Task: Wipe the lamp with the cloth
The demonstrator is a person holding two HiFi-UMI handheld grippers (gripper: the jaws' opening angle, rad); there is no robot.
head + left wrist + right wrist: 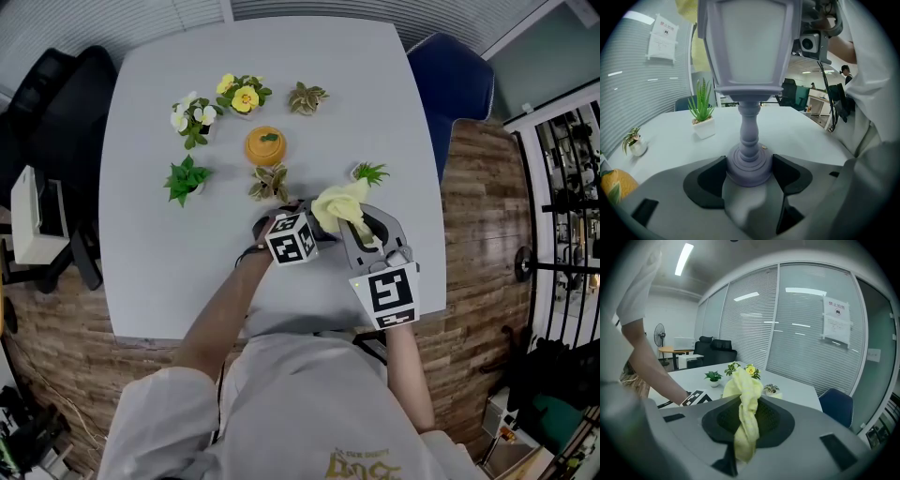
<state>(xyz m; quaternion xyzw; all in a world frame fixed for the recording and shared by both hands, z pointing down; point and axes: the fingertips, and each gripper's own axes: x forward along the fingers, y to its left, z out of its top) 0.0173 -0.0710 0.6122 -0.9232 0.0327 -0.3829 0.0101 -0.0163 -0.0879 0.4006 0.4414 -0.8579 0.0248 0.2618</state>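
A pale lavender lantern-shaped lamp (745, 47) stands upright on the grey table (169, 272). My left gripper (749, 171) is shut on its round base (749, 165), one jaw on each side. In the head view the left gripper (317, 231) lies just left of the yellow cloth (342, 204), and the lamp is hidden beneath the cloth and grippers. My right gripper (747, 420) is shut on the cloth (745, 399), which bunches up above the jaws and hangs between them. The right gripper (362, 225) holds the cloth over the lamp's top; a yellow edge of the cloth (701, 47) shows behind the lamp.
Small potted plants surround the spot: a spiky green one (370, 172) just beyond the cloth, a variegated one (270, 183), a green one (187, 178), white flowers (192, 117), yellow flowers (242, 94). An orange pumpkin-like piece (265, 145) sits mid-table. A blue chair (450, 80) stands far right.
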